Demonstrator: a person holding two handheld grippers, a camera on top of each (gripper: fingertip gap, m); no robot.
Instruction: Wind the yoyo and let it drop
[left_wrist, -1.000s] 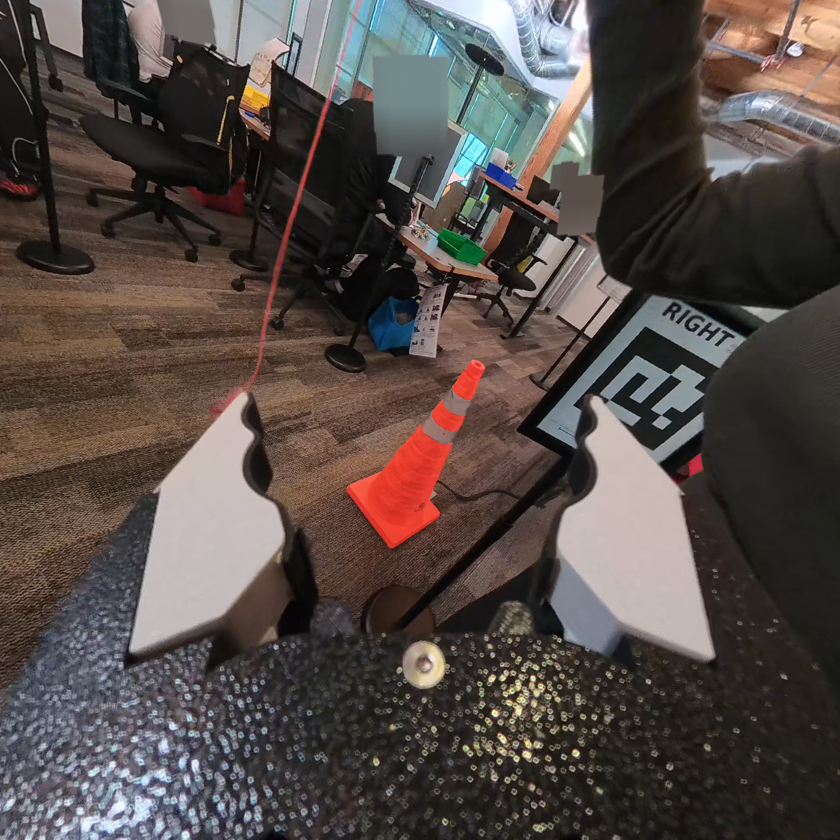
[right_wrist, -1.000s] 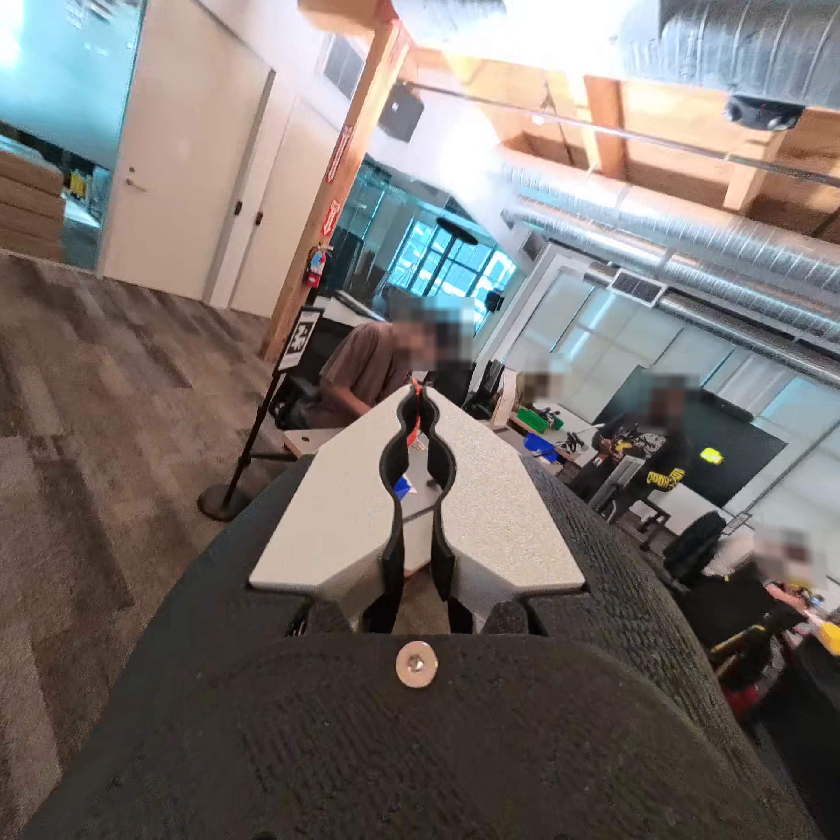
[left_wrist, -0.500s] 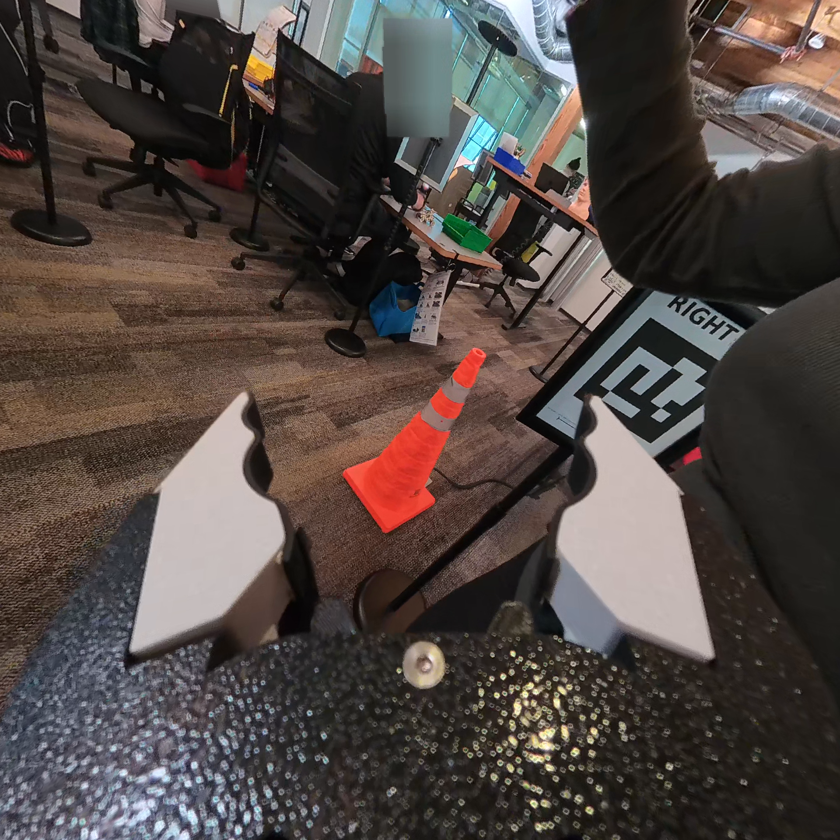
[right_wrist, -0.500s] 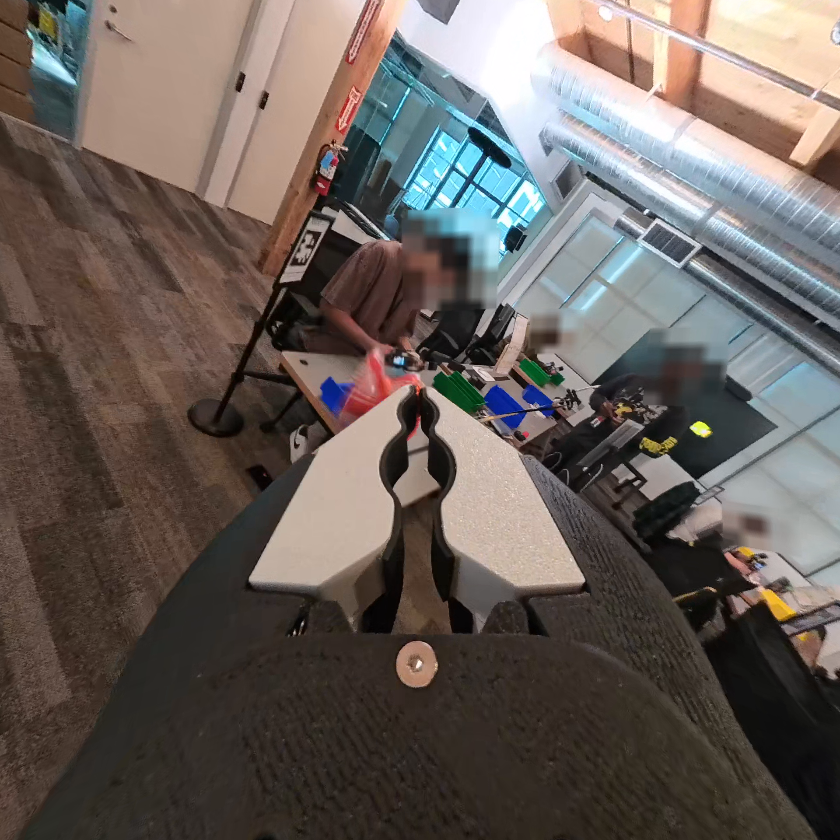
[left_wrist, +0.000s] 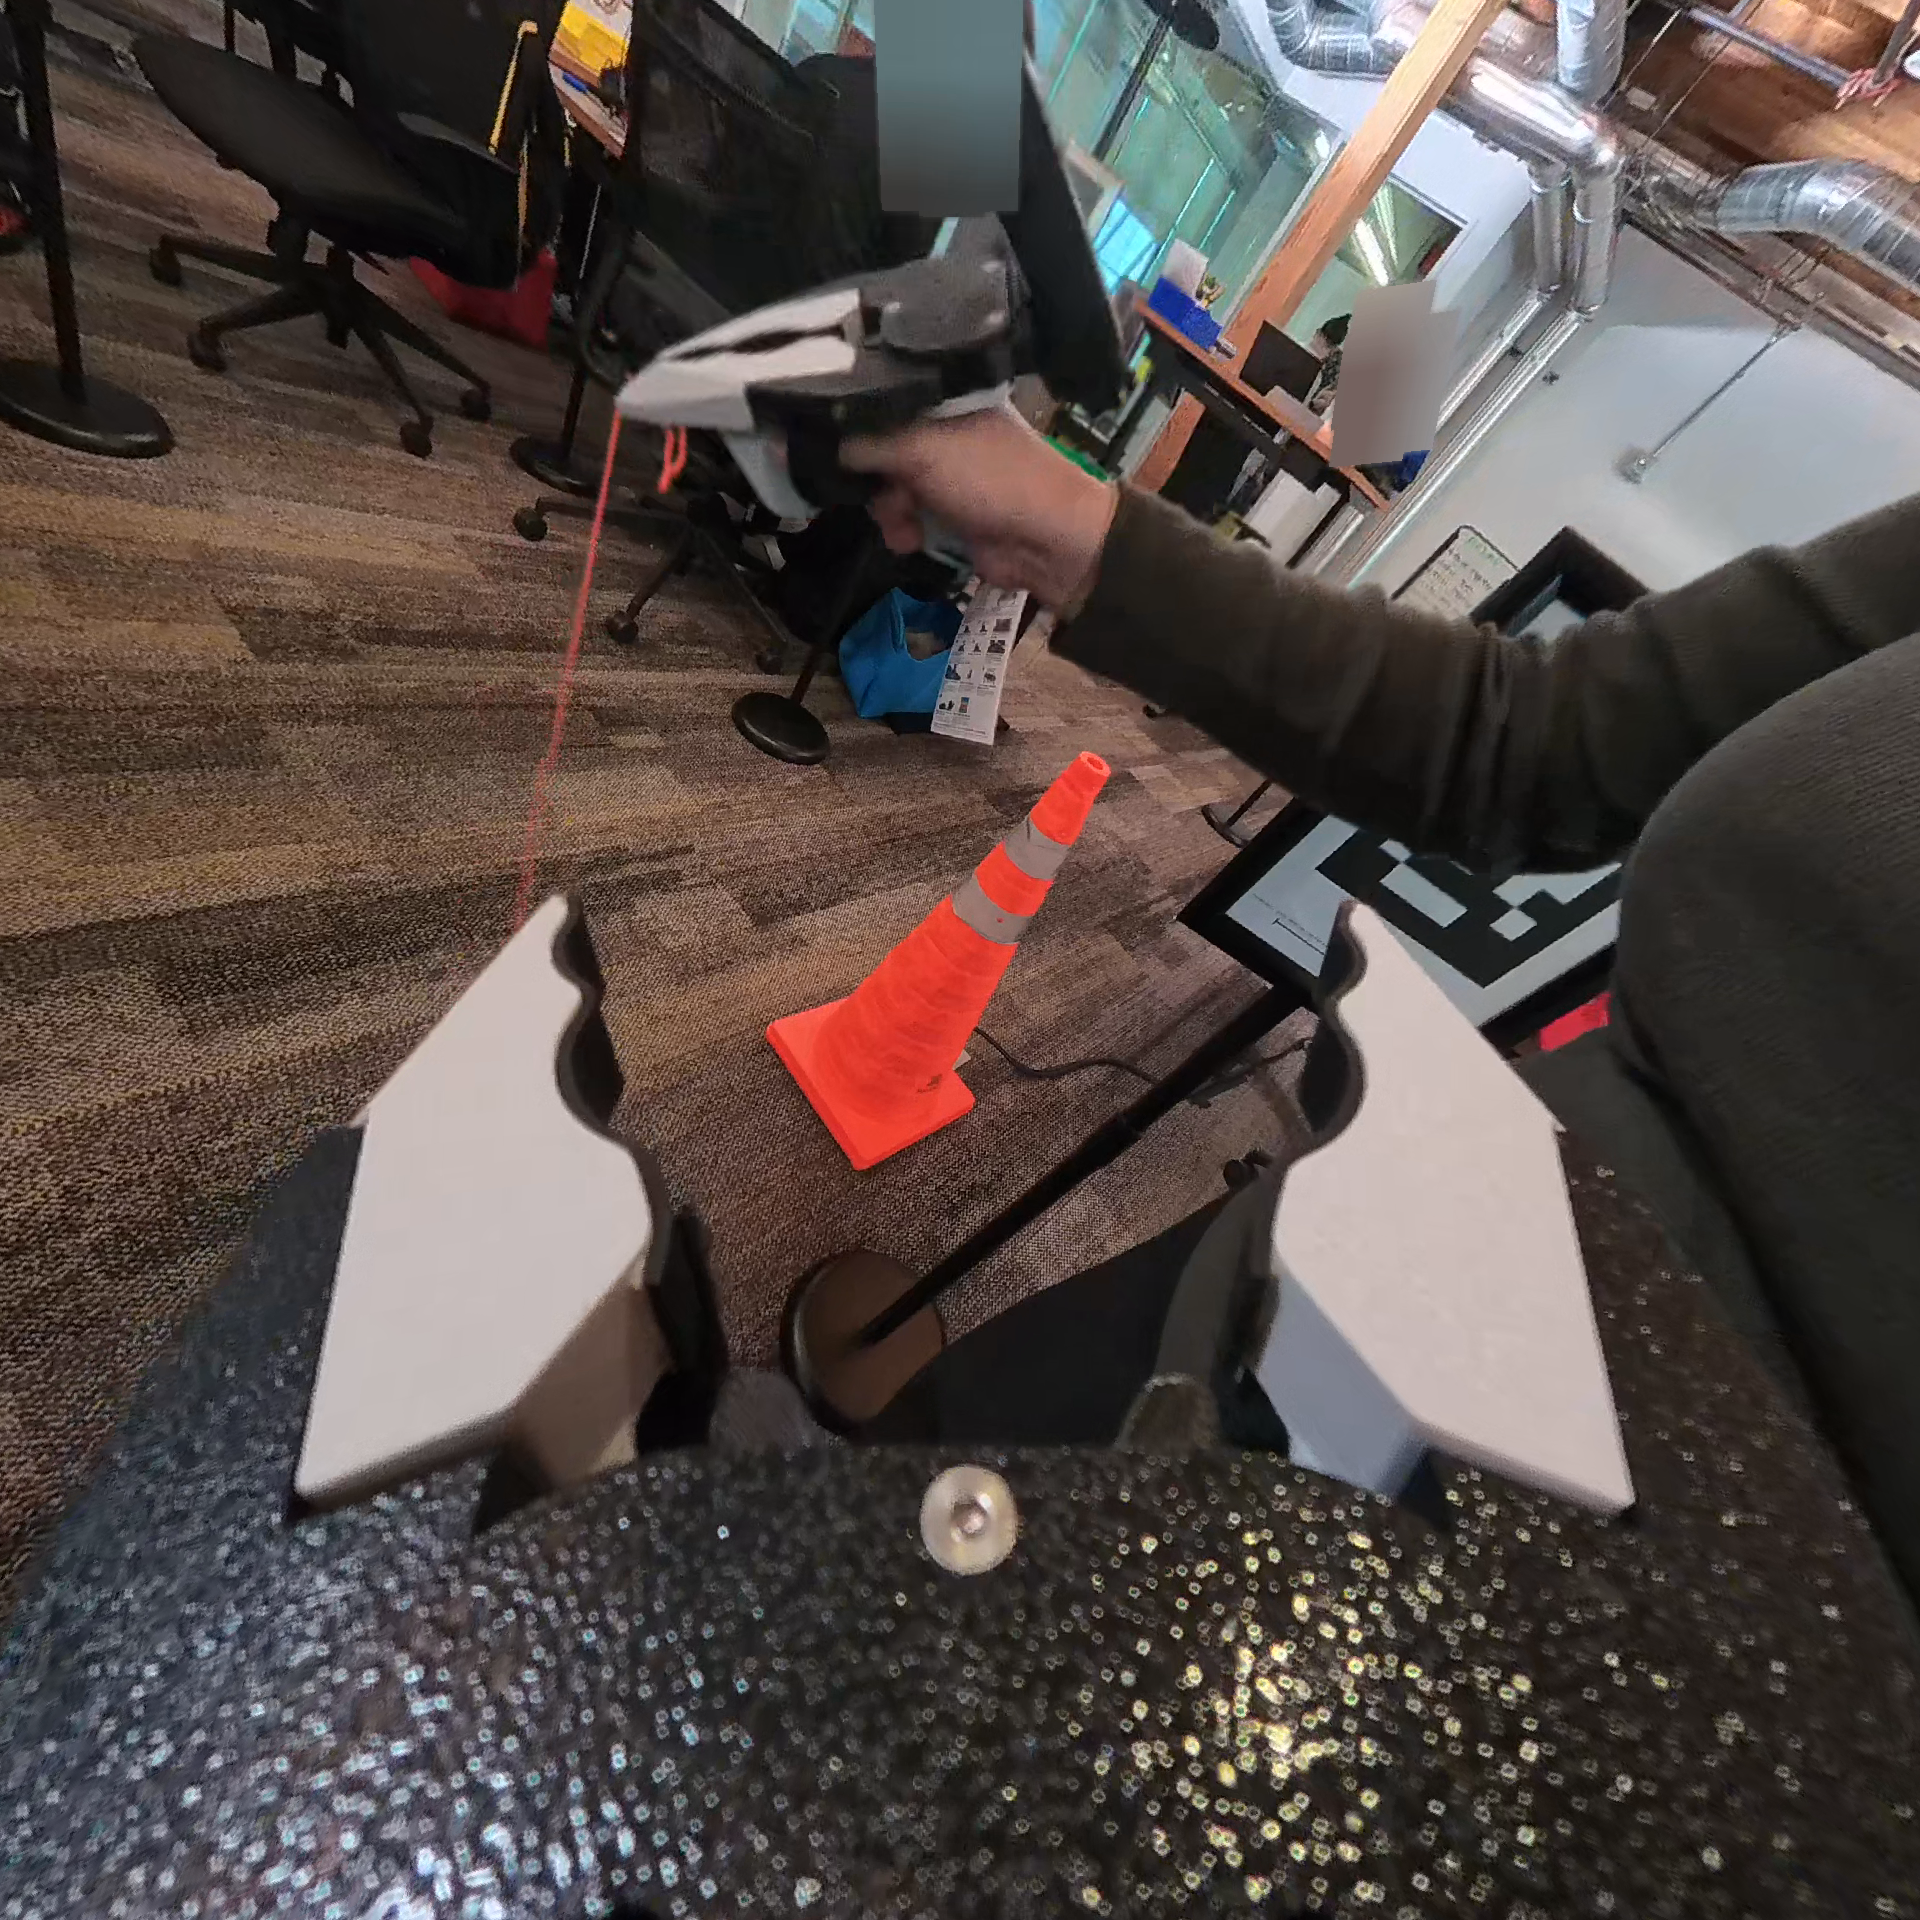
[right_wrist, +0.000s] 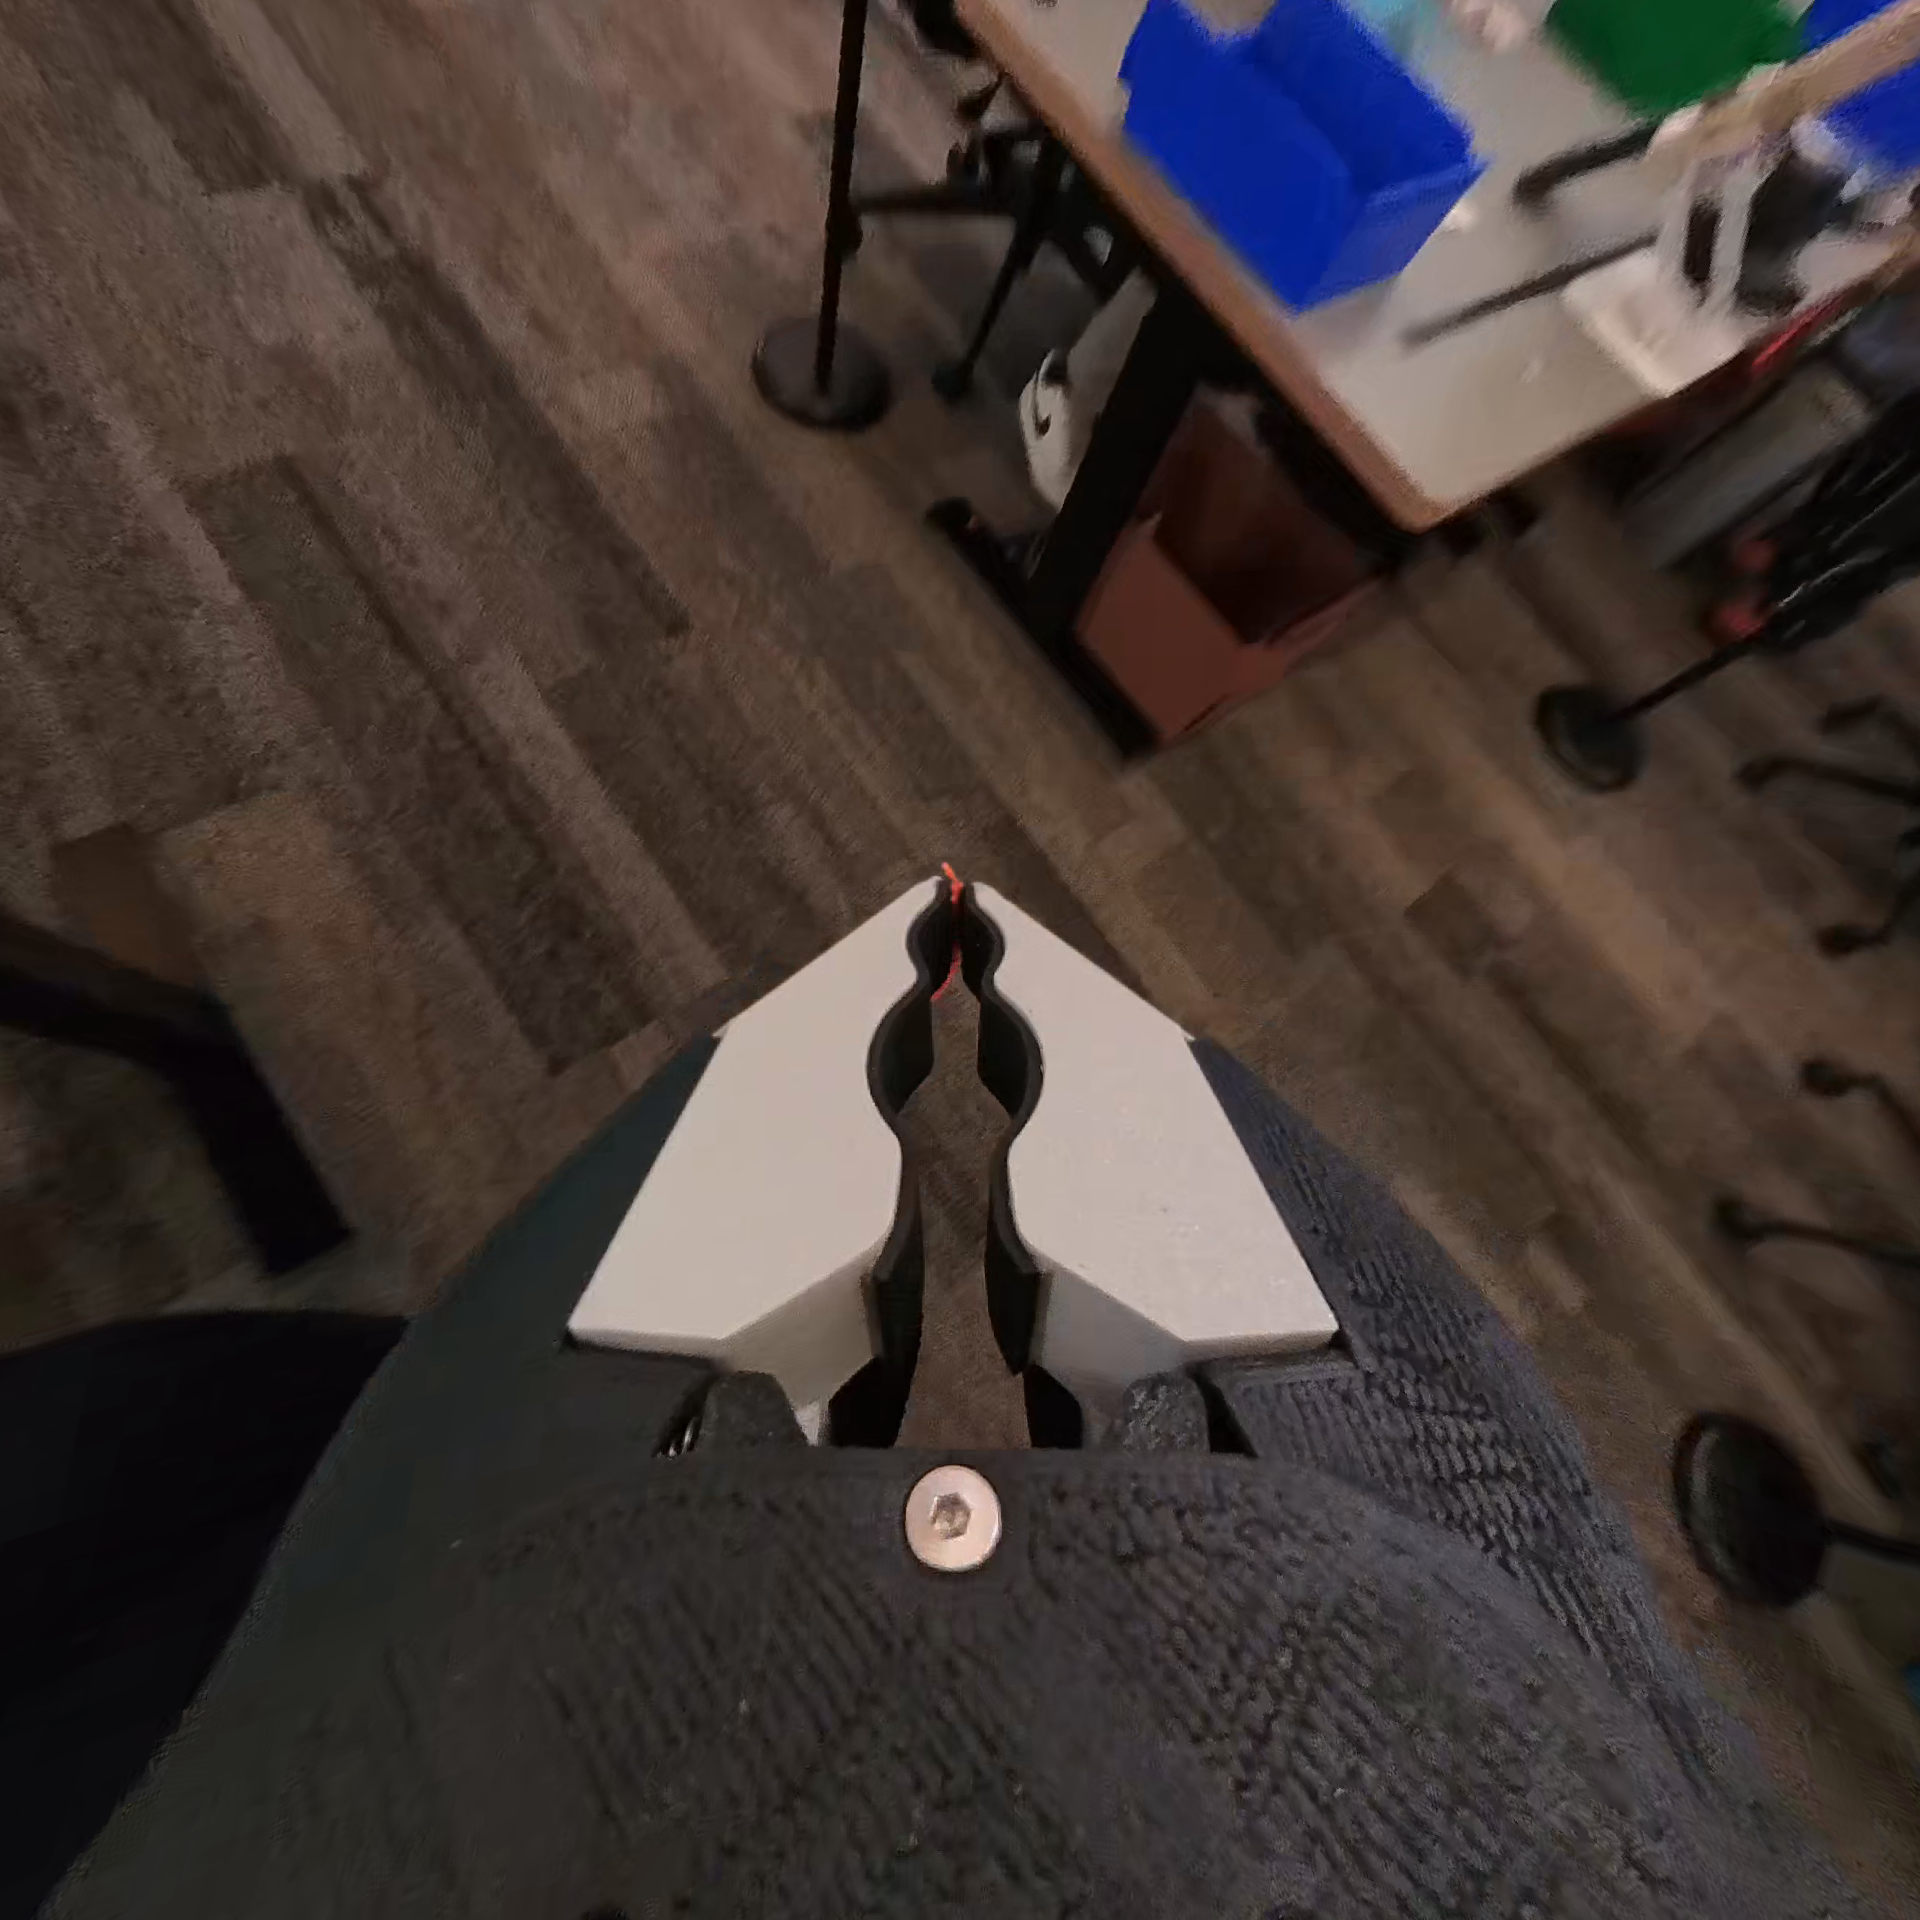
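A thin red yoyo string (left_wrist: 569, 665) hangs straight down from the tip of my right gripper (left_wrist: 634, 400), which a hand holds out level above the carpet in the left wrist view. The string's lower end passes behind my left gripper's left finger (left_wrist: 468, 1143), and the yoyo body is hidden. My left gripper (left_wrist: 954, 914) is open and empty, low and to the right of the string. In the right wrist view my right gripper (right_wrist: 951, 904) points down at the floor, shut on the red string (right_wrist: 945, 971).
An orange traffic cone (left_wrist: 935, 997) stands on the carpet ahead. A sign board (left_wrist: 1455, 914) on a black stand (left_wrist: 862, 1340) is close on the right. Office chairs (left_wrist: 343, 177) stand farther back. A desk with a blue bin (right_wrist: 1288, 145) and a post base (right_wrist: 821, 369) are beyond the right gripper. Tip to tip, the grippers are about 30 cm apart.
My right gripper has swung down from overhead to point at the floor and now shows in the left wrist view. The red string hangs beside my left finger again.
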